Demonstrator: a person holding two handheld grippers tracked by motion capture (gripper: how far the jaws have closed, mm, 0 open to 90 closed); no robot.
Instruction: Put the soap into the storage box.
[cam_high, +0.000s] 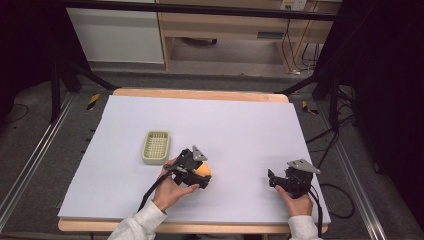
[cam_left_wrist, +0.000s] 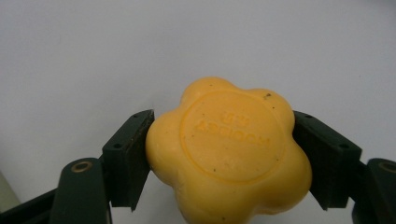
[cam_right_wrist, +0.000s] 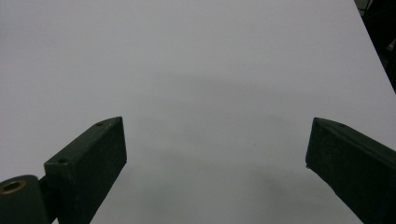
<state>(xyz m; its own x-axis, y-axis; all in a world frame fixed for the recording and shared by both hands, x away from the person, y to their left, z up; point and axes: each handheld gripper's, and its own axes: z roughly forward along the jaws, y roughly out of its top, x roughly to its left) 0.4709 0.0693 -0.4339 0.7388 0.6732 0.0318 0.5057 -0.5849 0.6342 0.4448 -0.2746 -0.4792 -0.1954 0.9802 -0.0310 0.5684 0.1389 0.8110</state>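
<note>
A yellow flower-shaped soap with a round embossed stamp sits between the two black jaws of my left gripper, which press on its sides. In the high view the soap shows as an orange-yellow lump under my left gripper, just right of a pale green slotted soap dish. My right gripper rests near the table's front right; in the right gripper view its jaws stand wide apart over bare white surface.
A white sheet covers the wooden table. Black frame legs and cables stand at the back and right. Bare sheet lies between the two grippers and behind them.
</note>
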